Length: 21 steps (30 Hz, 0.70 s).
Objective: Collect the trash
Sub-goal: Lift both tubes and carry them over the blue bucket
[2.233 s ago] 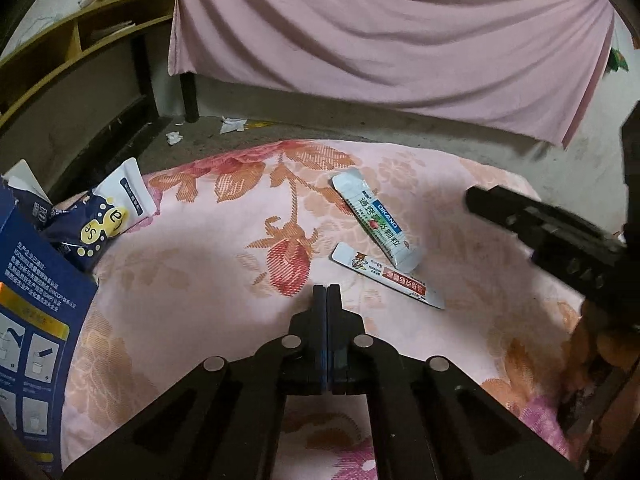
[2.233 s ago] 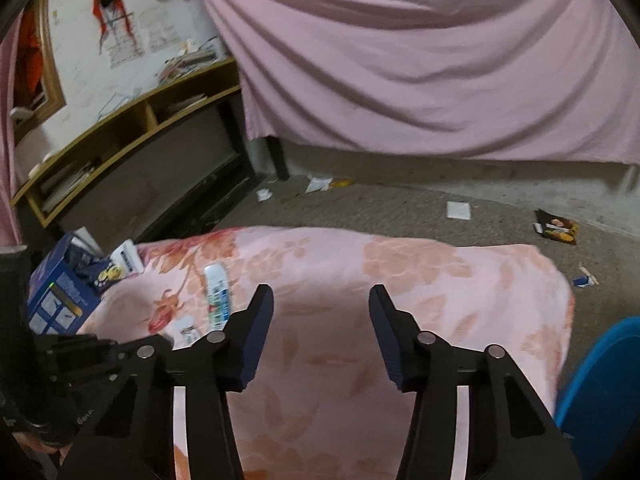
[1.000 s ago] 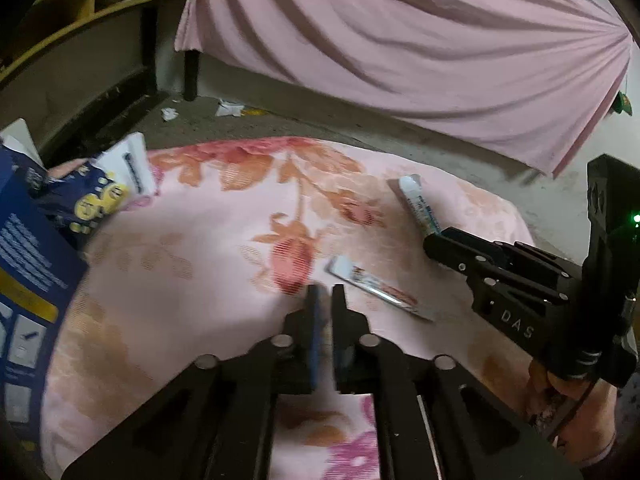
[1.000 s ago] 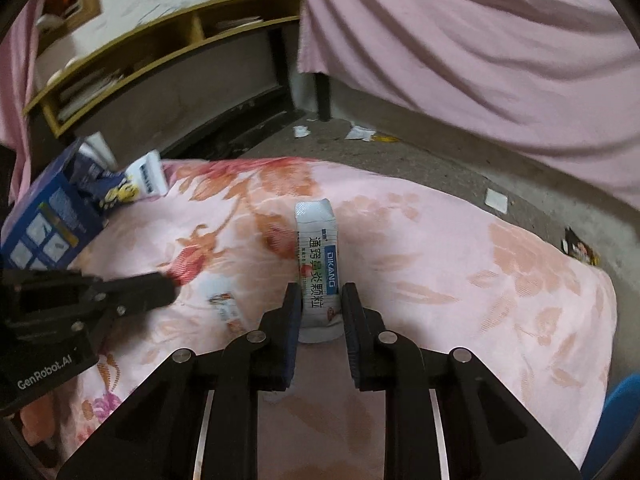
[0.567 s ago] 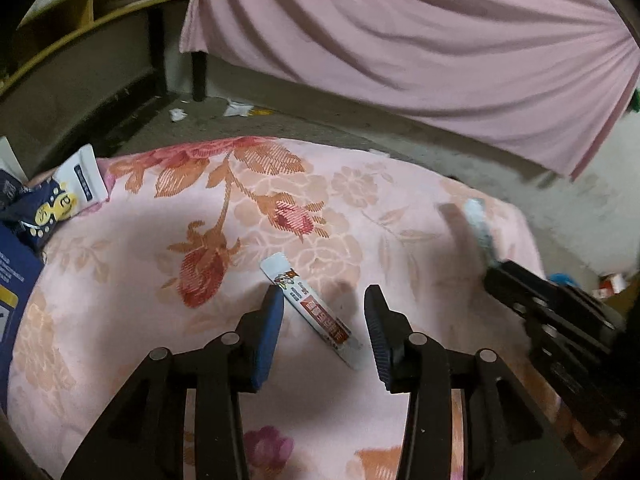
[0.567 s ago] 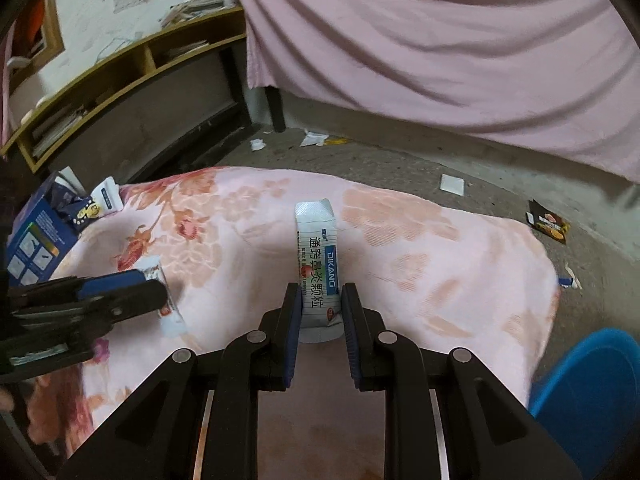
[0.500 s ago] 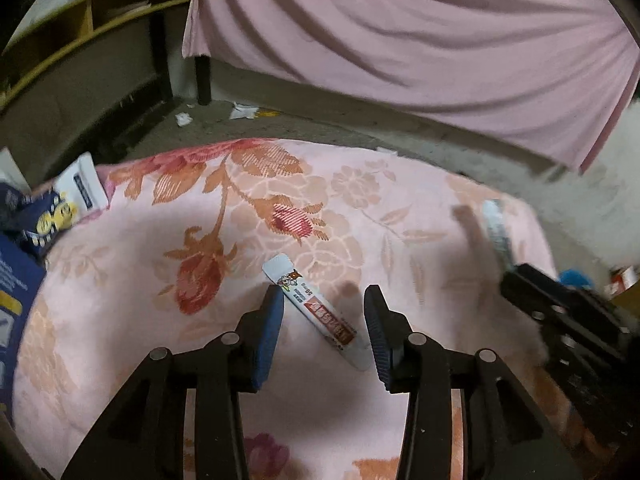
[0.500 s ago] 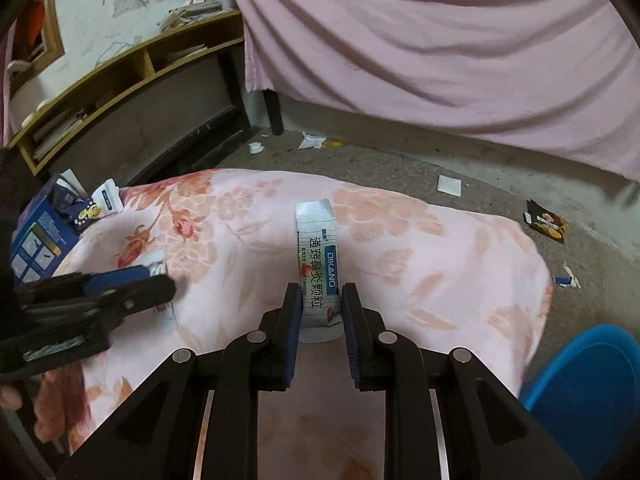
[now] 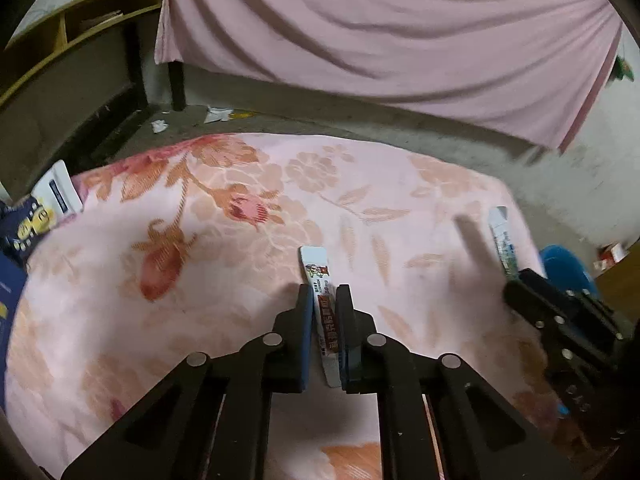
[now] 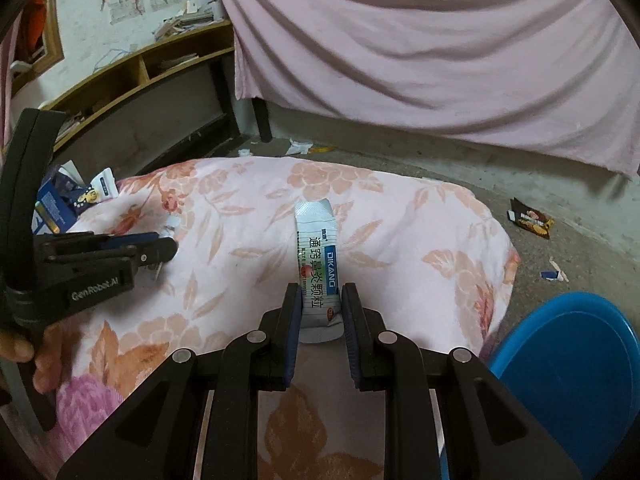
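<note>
Left gripper [image 9: 323, 304] closing on the narrow red-print sachet [image 9: 321, 300] over the floral blanket [image 9: 200, 280], right gripper [image 10: 319, 308] clamped on the DIKANG granule sachet [image 10: 318, 264], presumably both headed for the blue bin [image 10: 568, 368] near right.

Left gripper [image 9: 324, 300]: black frame, blue pads, silver screws. Right gripper [image 10: 320, 300]: same build. "GenRobot.AI" lettering appeared at left of right-wrist view.

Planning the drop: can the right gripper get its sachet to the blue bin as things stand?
Probably yes. The right gripper grips the sachet, and the blue bin sits open beside the blanket with nothing between.
</note>
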{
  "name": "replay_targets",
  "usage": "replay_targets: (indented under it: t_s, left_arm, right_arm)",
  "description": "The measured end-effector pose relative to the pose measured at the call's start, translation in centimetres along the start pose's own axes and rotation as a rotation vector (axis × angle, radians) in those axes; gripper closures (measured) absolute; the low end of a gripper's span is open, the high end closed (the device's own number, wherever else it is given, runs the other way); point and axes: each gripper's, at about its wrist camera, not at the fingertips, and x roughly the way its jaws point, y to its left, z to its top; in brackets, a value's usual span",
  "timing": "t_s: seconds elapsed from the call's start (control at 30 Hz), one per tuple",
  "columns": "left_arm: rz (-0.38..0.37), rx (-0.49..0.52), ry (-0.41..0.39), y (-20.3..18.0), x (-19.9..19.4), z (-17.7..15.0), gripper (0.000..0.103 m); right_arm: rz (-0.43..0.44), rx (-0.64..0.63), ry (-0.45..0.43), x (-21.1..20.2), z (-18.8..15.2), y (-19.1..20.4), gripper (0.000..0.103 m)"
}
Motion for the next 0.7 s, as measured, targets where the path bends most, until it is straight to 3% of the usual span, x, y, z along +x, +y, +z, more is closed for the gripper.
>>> replay_targets:
  t_s: [0.1, 0.3, 0.53, 0.7]
  left_arm:
    - [-0.043, 0.006, -0.060, -1.0, -1.5, -0.5, 0.096]
    - [-0.094, 0.064, -0.272, -3.8, -6.1, -0.4, 0.096]
    - [-0.158, 0.177, -0.549, -8.3, -12.0, -0.2, 0.096]
    - [-0.207, 0.257, -0.673, -11.2, -14.6, -0.3, 0.096]
  right_arm:
    - [-0.008, 0.004, -0.032, -0.7, -0.4, -0.2, 0.085]
    - [-0.010, 0.050, -0.158, -3.5, -1.1, -1.2, 0.085]
    - [-0.020, 0.118, -0.411, -8.8, -1.9, -3.0, 0.085]
    - [-0.083, 0.142, -0.592, -13.2, -2.6, -4.2, 0.085]
